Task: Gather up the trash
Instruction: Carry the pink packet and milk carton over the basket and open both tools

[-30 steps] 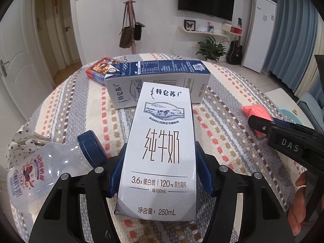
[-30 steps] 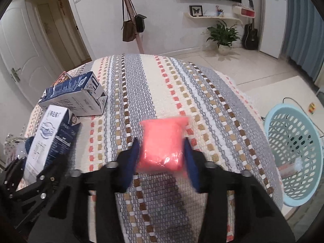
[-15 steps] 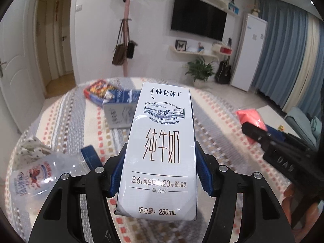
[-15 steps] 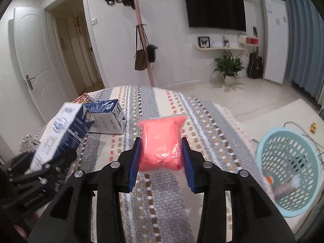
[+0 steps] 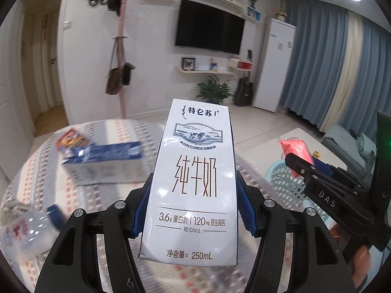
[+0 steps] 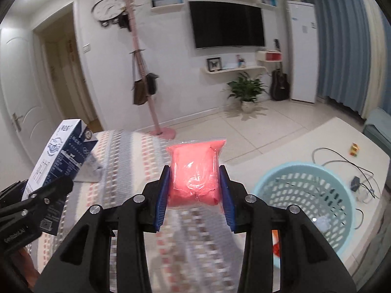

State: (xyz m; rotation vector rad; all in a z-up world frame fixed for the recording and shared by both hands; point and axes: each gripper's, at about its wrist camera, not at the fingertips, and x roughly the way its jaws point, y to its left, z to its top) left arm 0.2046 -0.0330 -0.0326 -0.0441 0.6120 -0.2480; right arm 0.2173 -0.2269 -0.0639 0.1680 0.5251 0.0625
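**Two grippers, each holding one piece of trash above the striped table**

While both grippers hang above the table (image 5: 36, 171), each is closed on its own load. Left gripper (image 5: 193, 210): its blue pads (image 5: 140, 216) press against the two long sides of a white milk carton (image 5: 195, 183), which stands upright between them with its printed face toward the camera; the label reads 250 mL. Right gripper (image 6: 194, 193): its blue pads (image 6: 161, 195) clamp a pink packet (image 6: 195, 173) wrapped in clear film, squeezed at its lower half, with the top sticking up past the fingertips. From the left wrist view, the right gripper (image 5: 297, 163) appears at the right edge, its packet (image 5: 294, 152) raised clear of the table. From the right wrist view, the left gripper (image 6: 56, 185) appears at the left edge with the carton (image 6: 56, 163) tilted, its dark blue side showing.

Trash on the table: a large blue-and-white box (image 5: 105, 163) lying on its side, a red packet (image 5: 72, 138) just behind it, and a clear bottle (image 5: 27, 229) with a blue cap at the near left edge, all blurred. A pale blue basket (image 6: 305, 202) stands on the floor to the right of the table, with a few items inside, too blurred to name.
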